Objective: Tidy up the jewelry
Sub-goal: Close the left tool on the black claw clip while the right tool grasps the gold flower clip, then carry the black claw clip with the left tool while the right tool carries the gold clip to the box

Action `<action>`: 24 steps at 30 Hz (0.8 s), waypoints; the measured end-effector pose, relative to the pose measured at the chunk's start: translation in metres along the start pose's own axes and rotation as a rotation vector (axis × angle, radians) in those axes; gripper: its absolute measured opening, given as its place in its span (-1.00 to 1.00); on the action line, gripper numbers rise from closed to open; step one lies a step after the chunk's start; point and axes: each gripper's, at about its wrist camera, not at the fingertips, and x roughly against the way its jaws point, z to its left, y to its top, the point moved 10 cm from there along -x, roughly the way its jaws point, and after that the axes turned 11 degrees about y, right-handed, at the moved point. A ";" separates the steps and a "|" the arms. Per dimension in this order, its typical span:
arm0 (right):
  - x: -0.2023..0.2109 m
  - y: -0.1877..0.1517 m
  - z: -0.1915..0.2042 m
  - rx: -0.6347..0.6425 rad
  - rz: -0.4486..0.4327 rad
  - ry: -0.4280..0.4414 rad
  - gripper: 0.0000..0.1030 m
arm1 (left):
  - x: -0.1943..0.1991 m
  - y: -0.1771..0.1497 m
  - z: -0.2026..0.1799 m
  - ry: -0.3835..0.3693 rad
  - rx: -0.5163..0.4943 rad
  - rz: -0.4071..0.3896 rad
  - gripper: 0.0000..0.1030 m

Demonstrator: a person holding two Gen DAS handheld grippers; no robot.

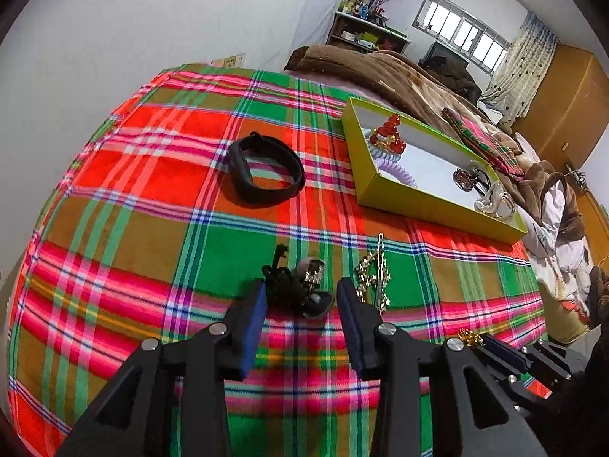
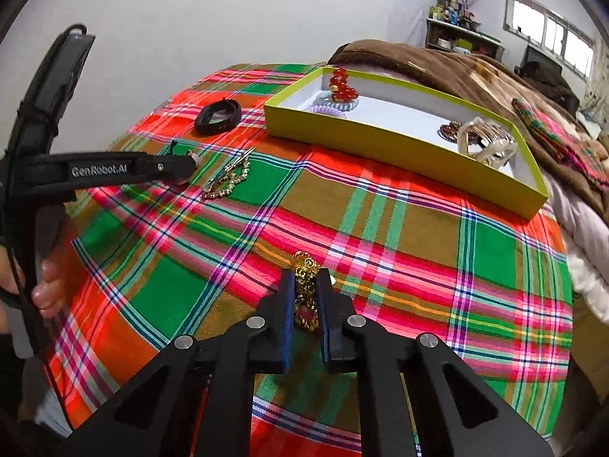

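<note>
Two grippers work: your right gripper [image 2: 305, 297] pinches the gold brooch [image 2: 305, 266]; lift it clear toward the box [image 2: 399, 152] at 1 o'clock. Your left gripper [image 1: 300, 297], fingers wide, straddles the black clip [image 1: 297, 289]; centre it, then close.

Support: bed, spread with a plaid cloth [image 1: 160, 198] in red, green and pink.
Tray: yellow-green box [image 1: 418, 200] on the cloth's far right.
Band: black wristband [image 1: 266, 169], left of the box.
Near side: dark hair tie cluster [image 1: 298, 285]; gold chain piece [image 1: 375, 274] just beside it.
Beyond: brown blanket [image 1: 384, 72].
</note>
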 end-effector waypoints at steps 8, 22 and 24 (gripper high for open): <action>0.006 -0.001 -0.008 -0.029 -0.011 -0.002 -0.80 | -0.006 0.008 -0.004 0.062 -0.056 -0.036 -0.34; 0.025 0.002 -0.015 -0.057 -0.049 0.001 -0.81 | 0.023 -0.002 -0.011 0.042 -0.107 -0.096 -0.63; 0.029 0.003 -0.014 -0.059 -0.058 0.004 -0.81 | 0.029 -0.004 -0.013 0.035 -0.110 -0.103 -0.64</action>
